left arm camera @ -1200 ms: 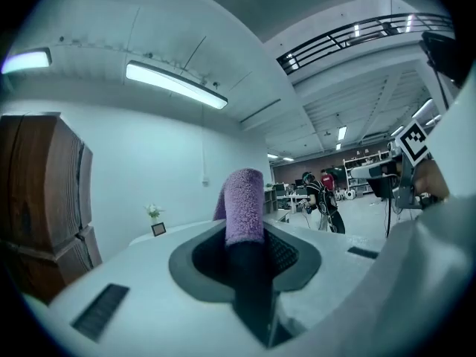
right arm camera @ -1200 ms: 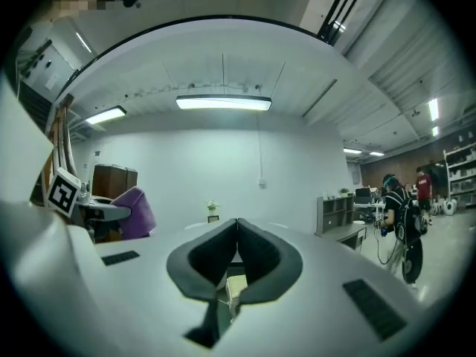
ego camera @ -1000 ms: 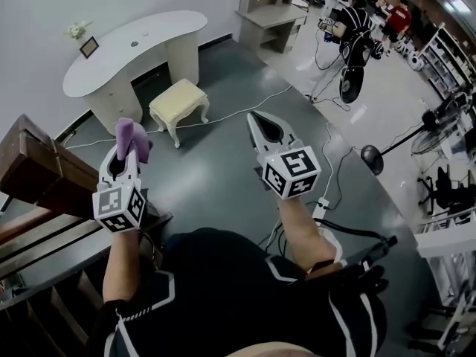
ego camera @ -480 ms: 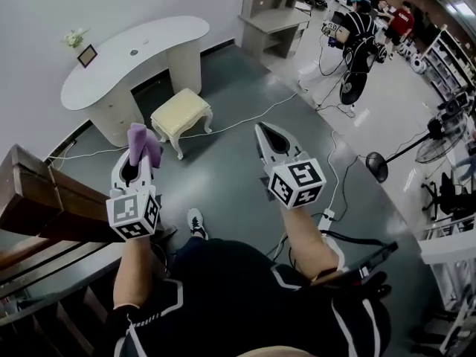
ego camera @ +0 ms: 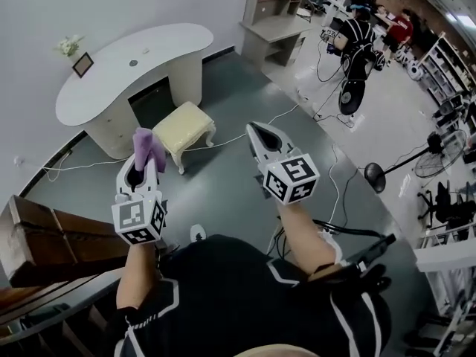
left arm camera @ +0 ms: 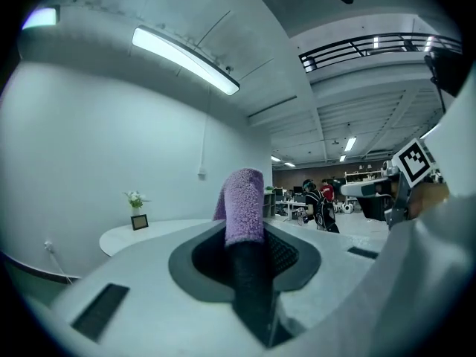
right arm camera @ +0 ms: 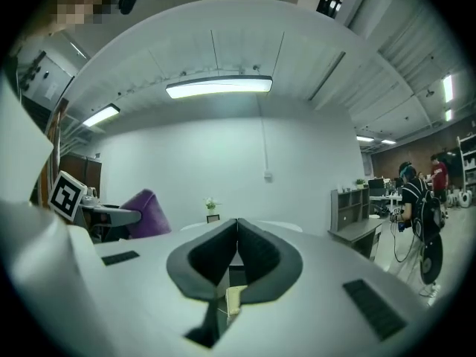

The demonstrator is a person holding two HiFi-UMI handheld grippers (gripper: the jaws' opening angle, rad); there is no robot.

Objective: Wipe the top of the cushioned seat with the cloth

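The cushioned seat (ego camera: 182, 126) is a cream stool with white legs, standing on the floor in front of the curved white desk (ego camera: 126, 65). A purple cloth (ego camera: 148, 149) sticks up from my left gripper (ego camera: 143, 157), which is shut on it and held in the air just left of the stool. The same cloth (left arm camera: 242, 205) fills the jaws in the left gripper view and shows as a purple lump (right arm camera: 146, 214) at the left of the right gripper view. My right gripper (ego camera: 260, 134) hovers to the stool's right, shut and holding nothing.
White cables (ego camera: 245, 134) run over the grey floor near the stool. A dark wooden railing (ego camera: 52, 236) stands at lower left. A shelf unit (ego camera: 279, 10), a standing fan (ego camera: 435, 155) and people (ego camera: 361, 39) are at the far right. A small plant and frame (ego camera: 74, 50) sit on the desk.
The view has shifted as the person stepped forward; both grippers have drawn closer to the stool. The left gripper still holds the cloth, and the wooden railing has slid down and left.
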